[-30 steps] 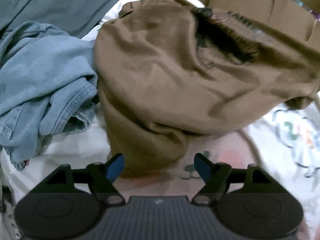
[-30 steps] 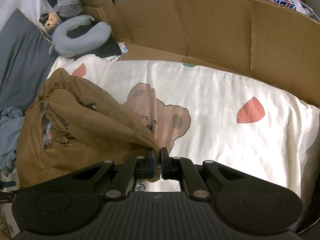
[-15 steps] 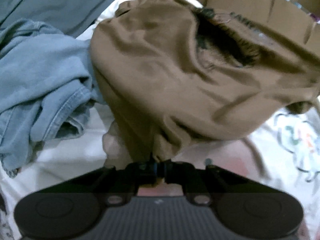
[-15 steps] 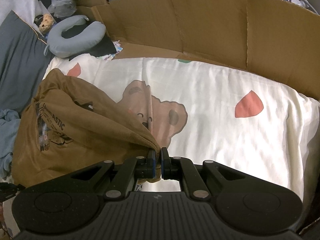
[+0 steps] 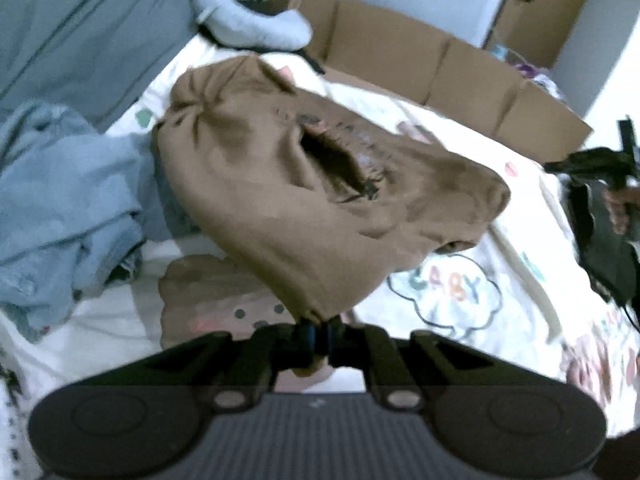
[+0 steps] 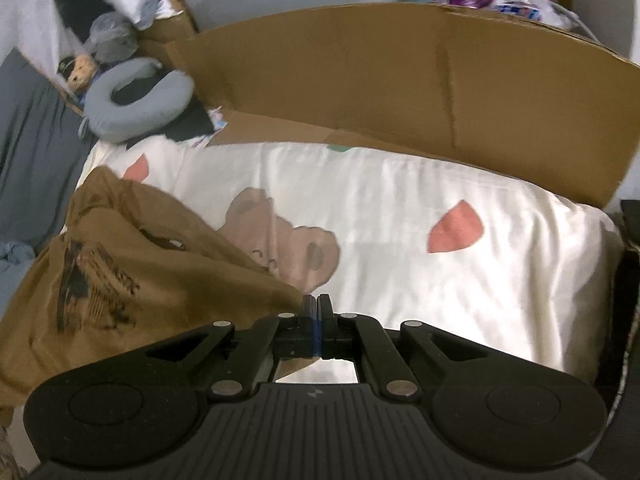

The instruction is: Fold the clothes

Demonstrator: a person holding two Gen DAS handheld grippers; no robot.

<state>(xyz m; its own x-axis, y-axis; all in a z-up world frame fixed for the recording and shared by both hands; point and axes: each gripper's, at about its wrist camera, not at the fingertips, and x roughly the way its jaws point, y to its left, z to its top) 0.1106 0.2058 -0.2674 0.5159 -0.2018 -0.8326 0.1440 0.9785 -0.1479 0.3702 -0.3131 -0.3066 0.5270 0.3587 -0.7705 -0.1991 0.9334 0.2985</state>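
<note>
A brown T-shirt (image 5: 288, 200) with a dark print hangs bunched between both grippers above the white patterned bedsheet (image 5: 460, 312). My left gripper (image 5: 318, 332) is shut on the shirt's near edge, which rises from its jaws. In the right wrist view the same brown T-shirt (image 6: 132, 280) drapes off to the left, with my right gripper (image 6: 317, 312) shut on a corner of it. The right gripper's body and the hand holding it (image 5: 616, 200) show at the far right of the left wrist view.
A pile of light blue denim (image 5: 60, 200) lies left of the shirt. A cardboard wall (image 6: 400, 92) runs along the bed's far side. A grey neck pillow (image 6: 136, 104) and a small stuffed toy (image 6: 78, 70) sit at the back left, beside a dark grey cloth (image 5: 80, 28).
My left gripper closed on the shirt's near edge and lifted back, raising the cloth off the sheet. The right gripper kept its hold and rose slightly.
</note>
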